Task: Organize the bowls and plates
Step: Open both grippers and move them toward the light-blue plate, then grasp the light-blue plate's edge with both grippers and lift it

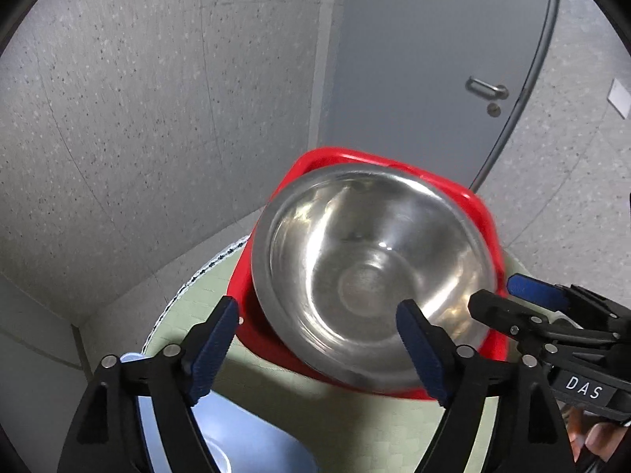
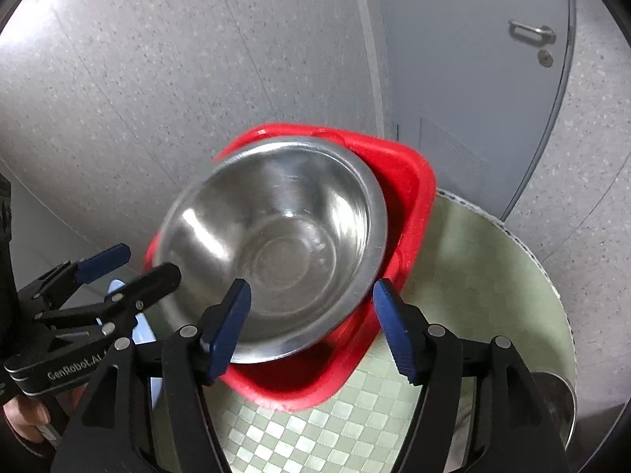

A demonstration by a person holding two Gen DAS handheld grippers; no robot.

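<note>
1. Two claws face one steel bowl (image 1: 370,276), which sits inside a red basin (image 1: 406,173) on the round counter (image 1: 276,386) with its pale green checked cover. The bowl leans in the basin, its rim riding higher on one side, which reads as a bowl nested in a square tub a little too tight for it to settle flat.

2. Stacking the bowl in the basin looks like the sorting step itself: deep things gathered in one tub, flat ones kept apart.

3. Left claw (image 1: 315,351) stands wide, holding nothing. From its own camera the near rim of the bowl falls between the two blue pads, one pad over the bowl's inner wall and the other over the basin's edge; I cannot tell whether either pad touches.

4. Right claw (image 2: 311,331) is also spread wide and empty. In its view the bowl's near rim lies between its pads, with the red basin wall just below.

5. Each claw shows in the other's view, coming in from opposite sides of the bowl, which suggests a two-sided hold on the rim or basin is being set up.

6. A light blue plate (image 1: 236,433) lies on the counter just under the left claw, and another steel dish (image 2: 560,406) sits at the counter's edge beside the right claw, both outside the basin.
</note>
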